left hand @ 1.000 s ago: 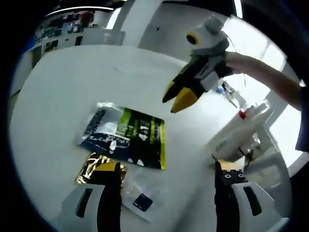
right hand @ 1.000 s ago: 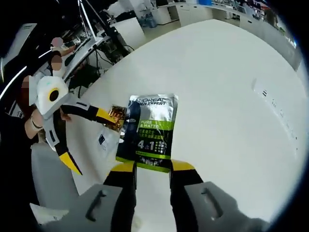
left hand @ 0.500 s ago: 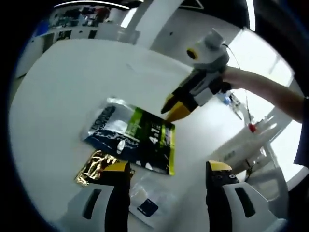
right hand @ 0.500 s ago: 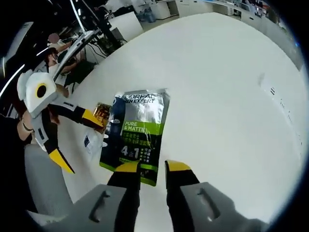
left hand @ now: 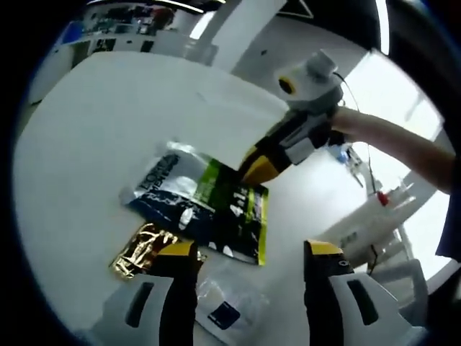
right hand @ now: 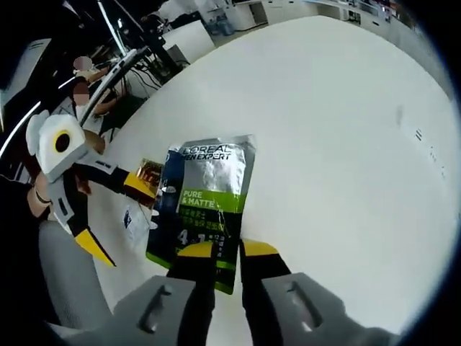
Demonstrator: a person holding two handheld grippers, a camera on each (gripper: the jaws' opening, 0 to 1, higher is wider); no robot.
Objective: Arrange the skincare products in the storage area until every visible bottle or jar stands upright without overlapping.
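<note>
1. Presently, the green-and-silver sachet (right hand: 205,202) is found lying flat on the white table (right hand: 338,130), beside a gold sachet (left hand: 141,249) and a clear sachet (left hand: 225,303).
2. The right gripper (right hand: 227,250) is seen at the sachet's near edge, jaws nearly closed; whether the edge is pinched cannot be told.
3. The left gripper (left hand: 243,254) is held spread and empty above the smaller sachets.
4. A firm pinch on the edge is advised before lifting, so neighbouring sachets are not dragged.
</note>
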